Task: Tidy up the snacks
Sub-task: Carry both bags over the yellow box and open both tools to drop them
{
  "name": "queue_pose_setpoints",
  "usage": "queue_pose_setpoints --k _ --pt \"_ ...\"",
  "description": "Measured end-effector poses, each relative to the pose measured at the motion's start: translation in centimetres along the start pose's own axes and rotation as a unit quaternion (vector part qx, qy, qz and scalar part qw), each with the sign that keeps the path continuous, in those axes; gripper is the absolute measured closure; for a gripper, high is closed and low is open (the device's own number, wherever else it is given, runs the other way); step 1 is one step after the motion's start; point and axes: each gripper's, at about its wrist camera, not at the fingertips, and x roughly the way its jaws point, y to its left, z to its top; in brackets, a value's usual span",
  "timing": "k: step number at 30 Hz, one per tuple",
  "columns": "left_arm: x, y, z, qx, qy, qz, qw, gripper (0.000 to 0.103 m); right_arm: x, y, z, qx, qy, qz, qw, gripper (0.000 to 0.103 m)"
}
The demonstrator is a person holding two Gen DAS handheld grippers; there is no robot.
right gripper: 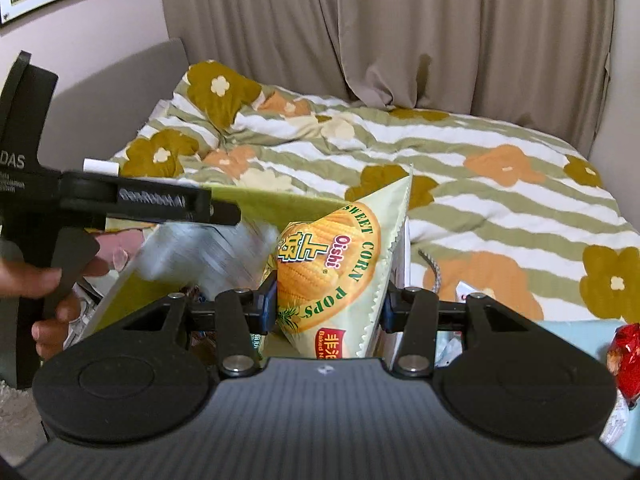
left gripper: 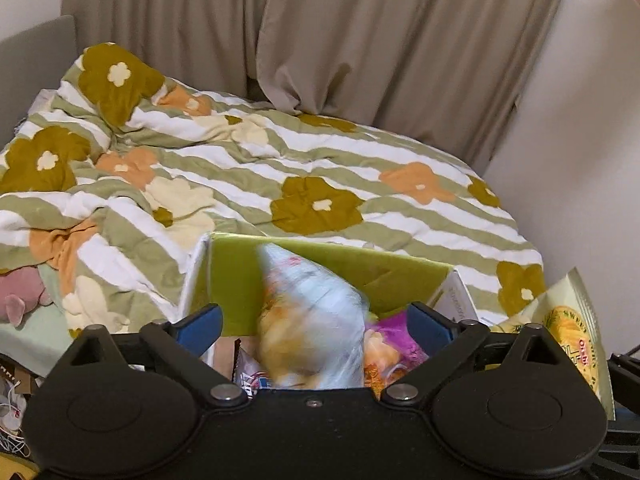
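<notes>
A green-lined cardboard box (left gripper: 304, 272) stands at the bed's near edge, with snack packs inside, one of them purple (left gripper: 394, 340). My left gripper (left gripper: 316, 326) is open over the box, and a blurred pale blue-and-orange snack bag (left gripper: 312, 320) sits between its fingers without touching them. My right gripper (right gripper: 330, 302) is shut on a pale green Oishi Sweet Corn Pops bag (right gripper: 340, 268), held upright beside the box (right gripper: 276, 204). That bag also shows at the right of the left wrist view (left gripper: 568, 320). The left gripper (right gripper: 132, 200) crosses the right wrist view.
A bed with a flowered, striped quilt (left gripper: 280, 168) lies behind the box, with beige curtains (left gripper: 320, 32) beyond. A pink plush toy (left gripper: 20, 296) lies at the left. A red-wrapped snack (right gripper: 626, 356) sits at the far right of the right wrist view.
</notes>
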Motion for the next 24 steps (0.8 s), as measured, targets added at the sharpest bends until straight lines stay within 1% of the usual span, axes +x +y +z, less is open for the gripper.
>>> queue_pose_setpoints --k 5,9,14,18,20,21,22,24 --pt "-1.5 0.5 -1.9 -0.013 0.008 0.018 0.9997 0.003 0.7 0.0 -0.5 0.001 0.012 0.005 1.0 0.042" --pt "-3.4 0.4 -3.3 -0.025 0.005 0.031 0.9992 0.003 0.6 -0.3 -0.9 0.0 0.014 0.016 1.0 0.041" --pt "-5.2 -0.2 -4.3 -0.026 -0.007 0.052 0.9983 0.003 0.4 -0.2 -0.7 -0.007 0.015 0.041 0.999 0.041" --pt "-6.1 -0.3 -5.0 -0.032 -0.014 0.067 0.9971 0.003 1.0 0.1 -0.6 -0.009 0.019 0.072 0.997 0.037" --pt "-6.4 -0.4 -5.5 -0.033 -0.013 0.074 0.9966 0.003 1.5 0.3 -0.8 -0.01 0.029 0.078 0.996 0.025" --pt "-6.5 -0.4 -5.8 -0.035 -0.014 0.075 0.9964 0.003 1.7 0.4 -1.0 -0.012 0.033 0.076 0.996 0.009" --pt "-6.7 -0.4 -6.1 -0.037 -0.014 0.076 0.9963 0.003 1.7 0.3 -1.2 -0.01 0.029 0.074 0.997 0.0" --pt "-6.9 -0.5 -6.7 -0.041 -0.012 0.081 0.9958 0.003 1.5 0.1 -1.8 -0.009 0.021 0.069 0.997 0.0"
